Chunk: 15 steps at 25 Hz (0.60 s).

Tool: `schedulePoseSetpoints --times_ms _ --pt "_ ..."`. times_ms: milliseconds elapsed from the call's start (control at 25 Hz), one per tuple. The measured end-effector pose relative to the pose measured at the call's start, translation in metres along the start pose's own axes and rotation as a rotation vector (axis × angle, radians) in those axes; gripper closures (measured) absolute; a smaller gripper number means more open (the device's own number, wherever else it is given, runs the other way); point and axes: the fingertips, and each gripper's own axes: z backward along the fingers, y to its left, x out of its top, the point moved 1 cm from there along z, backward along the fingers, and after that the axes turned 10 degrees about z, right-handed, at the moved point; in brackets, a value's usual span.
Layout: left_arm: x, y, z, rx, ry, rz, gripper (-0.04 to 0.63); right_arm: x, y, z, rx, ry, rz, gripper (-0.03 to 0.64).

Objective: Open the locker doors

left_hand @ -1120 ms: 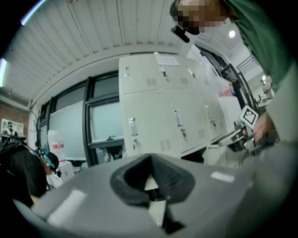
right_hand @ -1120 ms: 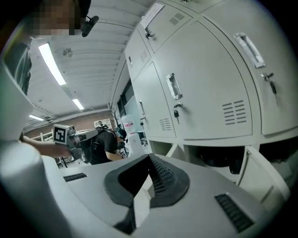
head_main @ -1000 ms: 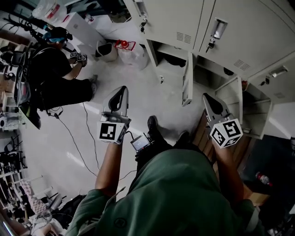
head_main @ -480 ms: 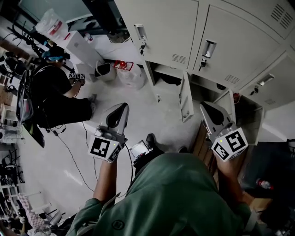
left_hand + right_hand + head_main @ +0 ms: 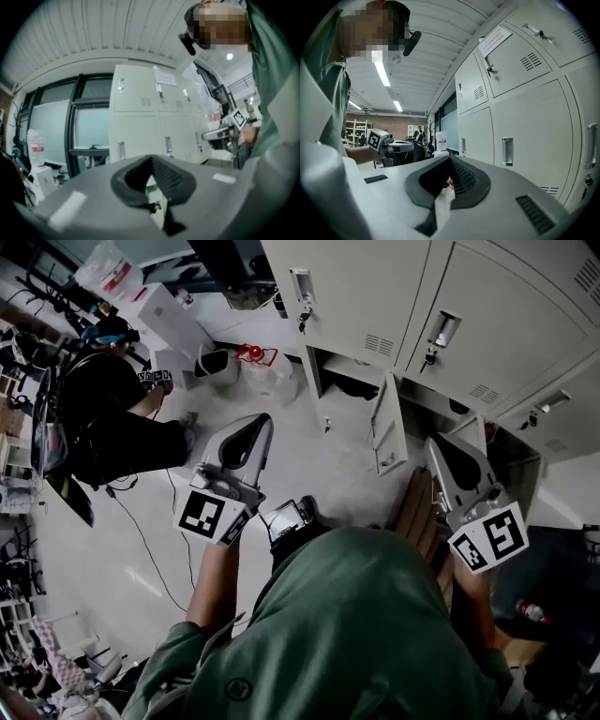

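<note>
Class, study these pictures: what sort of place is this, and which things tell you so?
Probably a workshop or lab with a locker bay: a bank of pale metal lockers, a lower door standing open, and a person down on the floor near a trailing cable.

Held out ahead of the torso: left gripper point(image 5: 251, 427) on the left forearm point(image 5: 217, 573), right gripper point(image 5: 439, 451) on the right forearm point(image 5: 466, 601) — jaws of both pressed together, nothing between, tips pointing away.
</note>
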Motion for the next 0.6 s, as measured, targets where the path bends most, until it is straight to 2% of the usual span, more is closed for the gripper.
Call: schedulePoseSetpoints --times_ms 240,400,600 --pt "-0.009 0.009 0.006 0.003 0.016 0.017 0.597 0.002 0.009 -0.004 -0.001 0.018 0.004 0.612" --pt "-0.006 0.012 0.01 -0.003 -0.019 0.029 0.597 0.001 0.015 -0.007 -0.001 0.028 0.01 0.612" --pt "-0.013 0.017 0.017 0.005 -0.013 0.038 0.597 -0.001 0.022 -0.008 -0.001 0.034 0.017 0.612"
